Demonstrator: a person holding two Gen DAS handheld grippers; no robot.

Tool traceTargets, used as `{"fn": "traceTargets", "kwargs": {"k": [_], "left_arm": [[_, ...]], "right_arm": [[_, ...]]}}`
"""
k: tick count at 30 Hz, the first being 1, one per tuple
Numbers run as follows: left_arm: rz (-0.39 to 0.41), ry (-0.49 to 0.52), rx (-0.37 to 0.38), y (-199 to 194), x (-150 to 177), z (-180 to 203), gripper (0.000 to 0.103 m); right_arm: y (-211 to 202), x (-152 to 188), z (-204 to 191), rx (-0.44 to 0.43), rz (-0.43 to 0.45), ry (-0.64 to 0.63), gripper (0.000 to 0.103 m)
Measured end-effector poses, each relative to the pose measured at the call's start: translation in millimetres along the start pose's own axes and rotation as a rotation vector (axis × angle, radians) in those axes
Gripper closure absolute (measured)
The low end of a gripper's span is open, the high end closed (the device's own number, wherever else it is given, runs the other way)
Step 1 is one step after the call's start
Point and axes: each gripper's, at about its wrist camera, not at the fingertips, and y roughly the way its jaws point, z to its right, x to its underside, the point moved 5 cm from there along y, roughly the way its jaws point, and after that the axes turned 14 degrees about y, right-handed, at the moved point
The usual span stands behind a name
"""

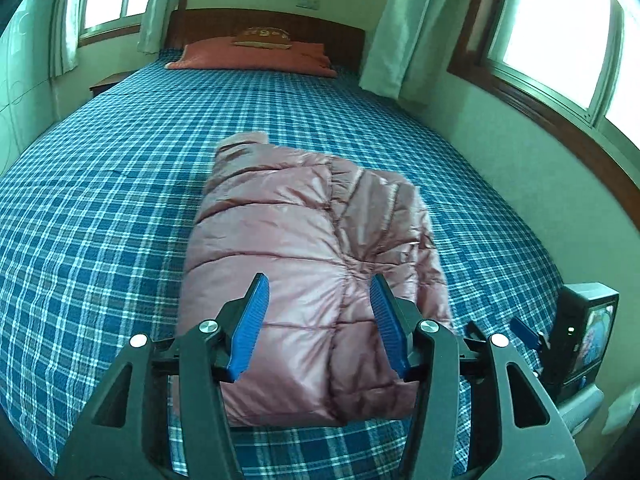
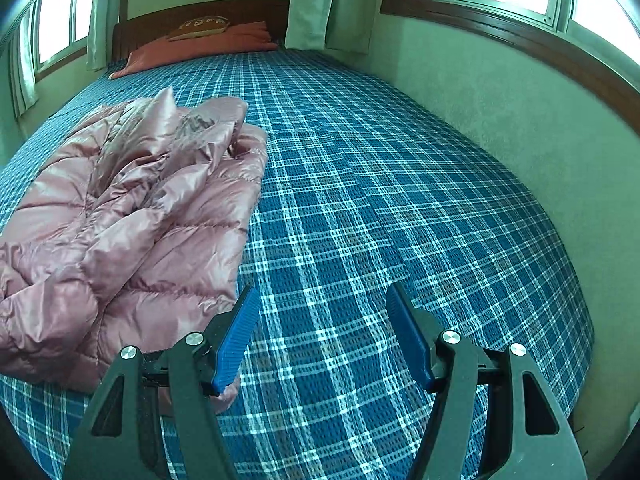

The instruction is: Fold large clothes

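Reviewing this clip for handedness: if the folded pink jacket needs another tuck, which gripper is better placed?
Left. The left gripper hangs open directly over the pink jacket; the right gripper is open over bare blue plaid bedspread, beside the jacket's edge.

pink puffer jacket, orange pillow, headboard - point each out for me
pink puffer jacket [image 1: 288,240]: left wrist view, on its quilted top panel
orange pillow [image 1: 252,60]: left wrist view, on its front face
headboard [image 1: 332,38]: left wrist view, on its wooden right half

Shiny dusty-pink quilted jacket [image 1: 304,264] on a blue bedspread [image 1: 100,208] checked with white lines. Rust-orange pillow [image 1: 252,58] against a dark brown headboard [image 1: 320,34]. Pale green curtains [image 1: 404,24]. Black grippers with blue ribbed pads [image 1: 252,332].
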Motion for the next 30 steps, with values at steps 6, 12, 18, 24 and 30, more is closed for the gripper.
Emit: {"fn": "traceTargets", "kwargs": {"k": [6,12,18,24,30], "left_arm": [[-0.04,-0.176,-0.108,10.6,25.9,-71.8,0.05],[-0.075,-0.383,-0.072,26.0,45.3,-120.0,0.049],[-0.07,-0.541,0.008,40.1,51.4,-140.7,0.043],[-0.066,-0.642,0.136,62.2,52.2,-143.2,0.042],[-0.083,-0.671,0.237,87.4,49.2,-139.1,0.037]], "right_arm": [[-13.4,-8.7,-8.5,-0.009,0.032,0.004,0.038],[-15.7,-19.6,-20.9,-0.031,0.043,0.008,0.038],[-6.6,-31.9,-29.4,-0.117,0.001,0.089,0.038],[13.5,-45.9,-31.5,-0.356,-0.091,0.311,0.036],[44.3,-56.2,-55.6,-0.54,-0.19,0.42,0.03]]}}
